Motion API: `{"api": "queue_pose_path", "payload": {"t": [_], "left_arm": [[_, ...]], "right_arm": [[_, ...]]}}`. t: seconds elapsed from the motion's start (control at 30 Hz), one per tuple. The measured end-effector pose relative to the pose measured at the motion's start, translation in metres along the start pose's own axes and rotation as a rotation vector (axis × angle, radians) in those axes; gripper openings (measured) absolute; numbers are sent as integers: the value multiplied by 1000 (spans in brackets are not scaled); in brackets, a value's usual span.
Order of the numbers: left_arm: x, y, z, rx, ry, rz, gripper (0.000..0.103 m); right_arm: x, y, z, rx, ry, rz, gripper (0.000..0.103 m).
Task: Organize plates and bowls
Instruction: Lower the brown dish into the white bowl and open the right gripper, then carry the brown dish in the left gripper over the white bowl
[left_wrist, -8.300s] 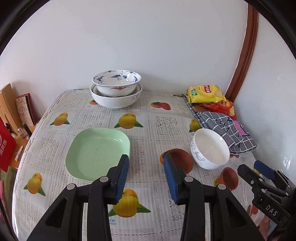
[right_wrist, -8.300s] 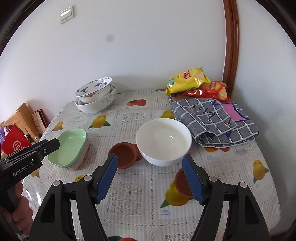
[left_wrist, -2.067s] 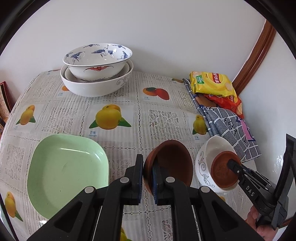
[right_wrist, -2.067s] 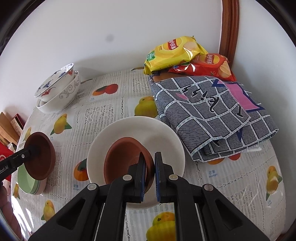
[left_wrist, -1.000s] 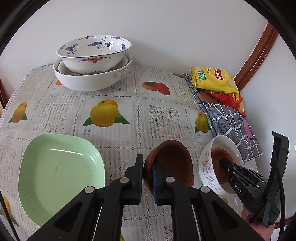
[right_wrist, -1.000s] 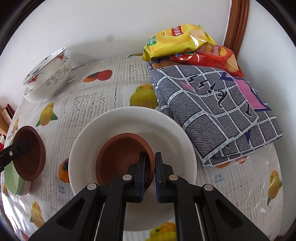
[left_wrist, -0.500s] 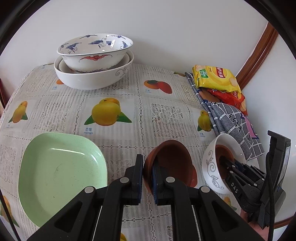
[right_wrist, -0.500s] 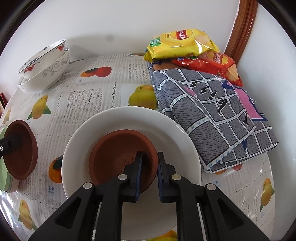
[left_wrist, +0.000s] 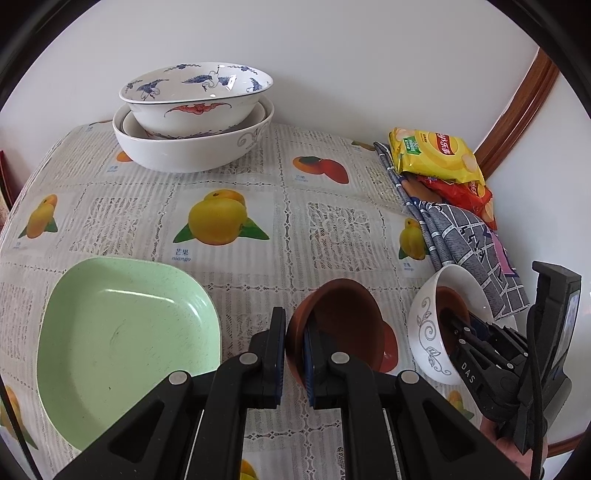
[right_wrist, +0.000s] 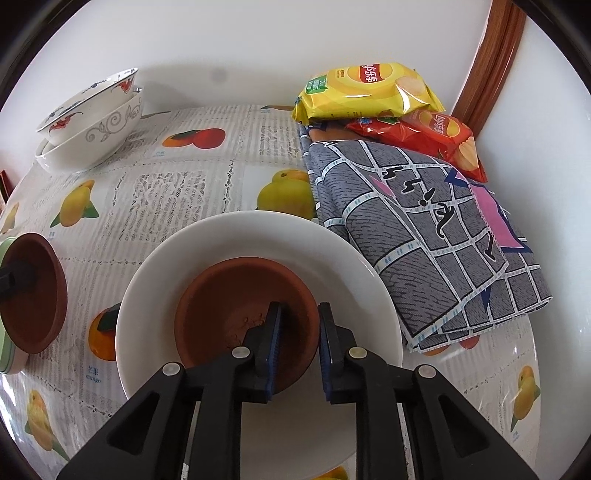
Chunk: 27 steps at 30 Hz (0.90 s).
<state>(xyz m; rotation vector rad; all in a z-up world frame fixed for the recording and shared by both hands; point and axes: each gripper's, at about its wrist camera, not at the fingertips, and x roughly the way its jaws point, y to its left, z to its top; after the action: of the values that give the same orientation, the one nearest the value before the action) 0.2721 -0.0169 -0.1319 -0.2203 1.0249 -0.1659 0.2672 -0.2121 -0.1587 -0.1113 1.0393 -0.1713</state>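
Brown dish (right_wrist: 245, 314) sat inside white bowl (right_wrist: 258, 240) on the desk; your right claw (right_wrist: 298, 341), pinched on its rim 0.5 s earlier, had parted slightly: released. Left claw (left_wrist: 294, 356) stayed clamped on 2nd brown dish (left_wrist: 341, 325), likely next in.

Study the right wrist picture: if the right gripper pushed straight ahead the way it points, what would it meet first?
The right gripper straddles the rim of the small brown clay dish lying in the white ceramic bowl. It would probably press that dish first, then the bowl's far wall; depth is uncertain.
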Motion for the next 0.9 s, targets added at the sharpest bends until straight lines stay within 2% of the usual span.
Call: {"api": "queue_pose_path", "payload": {"t": [0.4, 0.53, 0.73, 0.9], "left_arm": [[-9, -2, -4, 1, -10, -4, 9], [-16, -6, -6, 7, -20, -1, 9], [-30, -18, -11, 23, -40, 1, 9], [-42, -31, -18, 40, -55, -1, 9]], "right_arm": [[-7, -2, -3, 5, 31, 31, 22], [-18, -4, -5, 11, 6, 32, 37], [-39, -17, -14, 44, -26, 51, 37], [-60, -32, -22, 84, -41, 114, 38]]}}
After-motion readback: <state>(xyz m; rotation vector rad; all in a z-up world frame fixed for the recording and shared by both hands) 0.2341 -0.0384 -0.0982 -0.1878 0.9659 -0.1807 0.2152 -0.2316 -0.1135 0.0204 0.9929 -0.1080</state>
